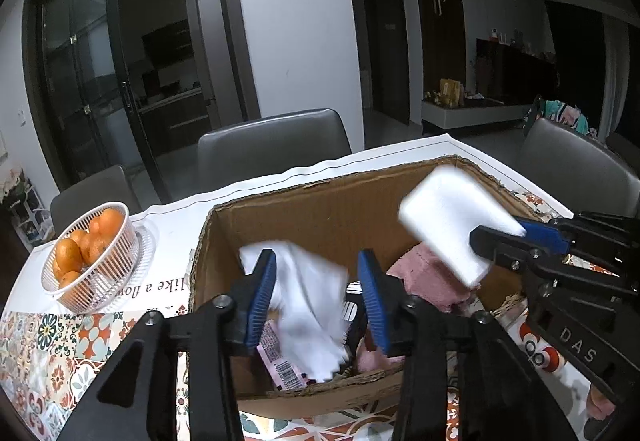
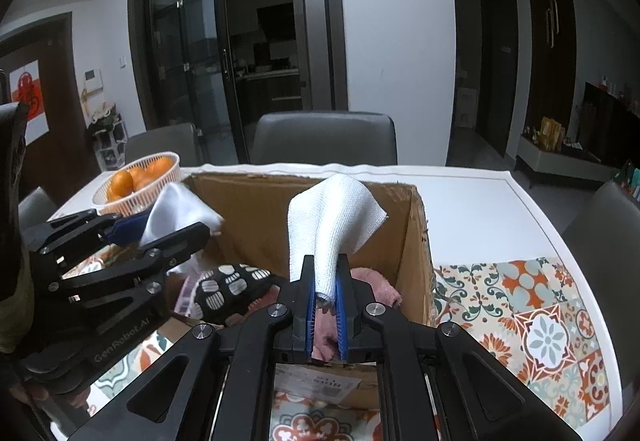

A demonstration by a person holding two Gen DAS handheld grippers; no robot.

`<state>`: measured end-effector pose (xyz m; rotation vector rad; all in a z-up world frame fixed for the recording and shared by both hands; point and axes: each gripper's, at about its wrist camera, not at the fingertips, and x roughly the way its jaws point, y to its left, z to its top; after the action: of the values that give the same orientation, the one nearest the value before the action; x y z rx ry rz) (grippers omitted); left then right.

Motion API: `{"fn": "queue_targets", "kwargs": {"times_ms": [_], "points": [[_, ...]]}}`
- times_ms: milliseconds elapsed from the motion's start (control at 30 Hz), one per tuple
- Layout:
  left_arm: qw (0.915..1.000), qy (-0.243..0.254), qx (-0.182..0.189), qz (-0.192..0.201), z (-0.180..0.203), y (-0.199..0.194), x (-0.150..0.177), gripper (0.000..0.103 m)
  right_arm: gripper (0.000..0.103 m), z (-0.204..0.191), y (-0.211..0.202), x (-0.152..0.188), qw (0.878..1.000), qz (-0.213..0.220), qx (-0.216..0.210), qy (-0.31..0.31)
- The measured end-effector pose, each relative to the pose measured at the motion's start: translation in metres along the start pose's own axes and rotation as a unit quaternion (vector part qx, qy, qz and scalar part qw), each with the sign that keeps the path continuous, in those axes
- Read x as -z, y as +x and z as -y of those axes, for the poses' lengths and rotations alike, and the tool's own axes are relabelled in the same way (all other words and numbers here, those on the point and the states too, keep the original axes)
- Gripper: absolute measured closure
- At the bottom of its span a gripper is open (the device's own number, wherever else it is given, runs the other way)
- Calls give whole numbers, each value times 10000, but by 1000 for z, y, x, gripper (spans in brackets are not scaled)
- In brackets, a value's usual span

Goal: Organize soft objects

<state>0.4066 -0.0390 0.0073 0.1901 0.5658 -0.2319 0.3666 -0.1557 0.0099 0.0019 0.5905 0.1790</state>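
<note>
An open cardboard box (image 1: 320, 209) (image 2: 408, 241) stands on the table in front of both grippers. My left gripper (image 1: 318, 301) (image 2: 164, 227) is open over the box's left half. A blurred white cloth (image 1: 308, 281) (image 2: 176, 209) hangs loose between its blue pads. My right gripper (image 2: 325, 297) (image 1: 500, 235) is shut on a second white cloth (image 2: 332, 225) (image 1: 452, 221), which stands up over the box's right half. Inside the box lie a pink towel (image 1: 424, 281) (image 2: 376, 281), a black-and-white patterned item (image 2: 228, 289) and a pink packet with a barcode (image 1: 284, 365).
A white basket of oranges (image 1: 88, 253) (image 2: 140, 177) sits on the table left of the box. A patterned tablecloth (image 2: 540, 321) covers the near part of the table. Grey chairs (image 1: 276, 145) (image 2: 324, 137) stand along the far edge and at the right.
</note>
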Motion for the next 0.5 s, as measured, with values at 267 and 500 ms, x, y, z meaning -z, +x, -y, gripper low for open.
{"fn": "queue_targets", "kwargs": {"times_ms": [267,500], "points": [[9986,-153,-425,280,-7,-23,3,34,63,-1,-5,1,9998,80,195,6],[9954,-300,-761,507,-9,-56,8,19,51,-5,-28,2,9991,268,305,82]]}}
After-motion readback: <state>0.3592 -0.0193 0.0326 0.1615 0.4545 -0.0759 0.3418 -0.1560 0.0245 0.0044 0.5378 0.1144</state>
